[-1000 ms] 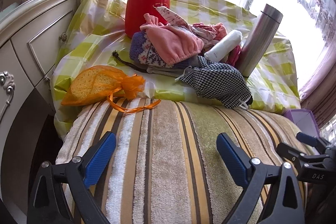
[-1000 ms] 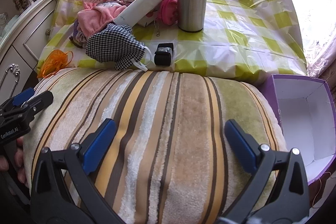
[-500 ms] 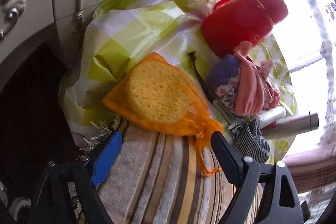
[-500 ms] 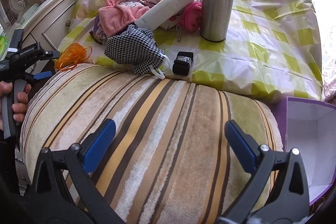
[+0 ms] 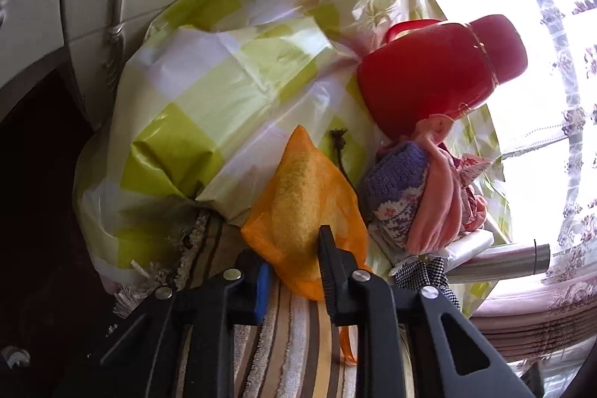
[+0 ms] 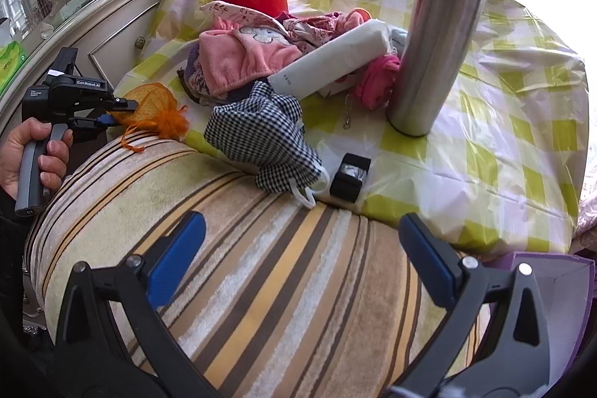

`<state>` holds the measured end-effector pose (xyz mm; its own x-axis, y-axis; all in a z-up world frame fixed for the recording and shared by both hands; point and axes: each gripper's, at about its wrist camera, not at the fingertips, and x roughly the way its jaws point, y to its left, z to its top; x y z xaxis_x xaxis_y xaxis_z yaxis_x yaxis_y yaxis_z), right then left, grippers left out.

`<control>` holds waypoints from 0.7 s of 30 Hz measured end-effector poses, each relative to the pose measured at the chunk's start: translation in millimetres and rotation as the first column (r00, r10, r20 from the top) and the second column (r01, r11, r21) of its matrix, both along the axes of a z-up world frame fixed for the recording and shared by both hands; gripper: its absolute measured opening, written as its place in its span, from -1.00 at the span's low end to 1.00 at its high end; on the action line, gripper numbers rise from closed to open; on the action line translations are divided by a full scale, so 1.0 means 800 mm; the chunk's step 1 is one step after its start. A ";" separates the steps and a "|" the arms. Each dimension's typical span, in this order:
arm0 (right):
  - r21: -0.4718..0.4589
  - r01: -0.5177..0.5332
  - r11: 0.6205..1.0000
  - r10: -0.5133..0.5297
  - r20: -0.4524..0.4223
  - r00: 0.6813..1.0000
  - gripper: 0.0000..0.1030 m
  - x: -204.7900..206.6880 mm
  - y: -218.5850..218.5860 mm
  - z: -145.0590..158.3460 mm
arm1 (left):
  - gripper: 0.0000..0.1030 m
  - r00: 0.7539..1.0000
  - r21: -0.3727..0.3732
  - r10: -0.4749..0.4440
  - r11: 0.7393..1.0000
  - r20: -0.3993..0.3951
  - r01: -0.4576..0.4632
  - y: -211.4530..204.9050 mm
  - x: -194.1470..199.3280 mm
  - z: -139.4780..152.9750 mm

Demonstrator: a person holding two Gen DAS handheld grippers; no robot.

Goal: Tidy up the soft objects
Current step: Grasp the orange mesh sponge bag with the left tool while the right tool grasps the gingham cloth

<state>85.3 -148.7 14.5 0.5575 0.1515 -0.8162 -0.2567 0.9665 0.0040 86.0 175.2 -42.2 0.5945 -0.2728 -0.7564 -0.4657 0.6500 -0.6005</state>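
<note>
Left gripper closing on the orange mesh pouch w/ its yellow sponge, at the tabletop edge by the striped cushion.

I've got the pouch's near end between the fingers, pads about touching. Judging it v. light, squashy, mesh slippery, so I'd bite into the sponge body, not the loose ribbon. Beyond: pile of knits, red flask. Right gripper is wide open, empty, over the cushion.

left gripper closing on orange mesh bag at edge of checked tablecloth
</note>
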 end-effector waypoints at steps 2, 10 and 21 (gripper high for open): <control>-0.018 -0.017 1.000 0.017 0.010 1.000 1.00 0.013 0.005 0.001 | -0.67 0.998 0.040 -0.034 0.999 0.050 0.032 -0.009 0.002 0.016; -0.064 -0.097 0.993 0.097 -0.014 0.995 0.95 0.072 0.043 -0.018 | -0.67 0.966 0.143 -0.151 0.982 0.212 0.123 -0.054 -0.009 0.065; -0.007 -0.151 0.989 0.149 -0.120 0.982 -0.50 0.103 0.061 -0.051 | -0.67 0.912 0.167 -0.255 0.963 0.322 0.211 -0.105 -0.023 0.100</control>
<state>167.7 -99.7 -26.1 0.4281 0.2126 -0.8784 -0.3971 0.9173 0.0285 67.5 91.1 37.4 0.7513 -0.3504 -0.5592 -0.0759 0.7959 -0.6007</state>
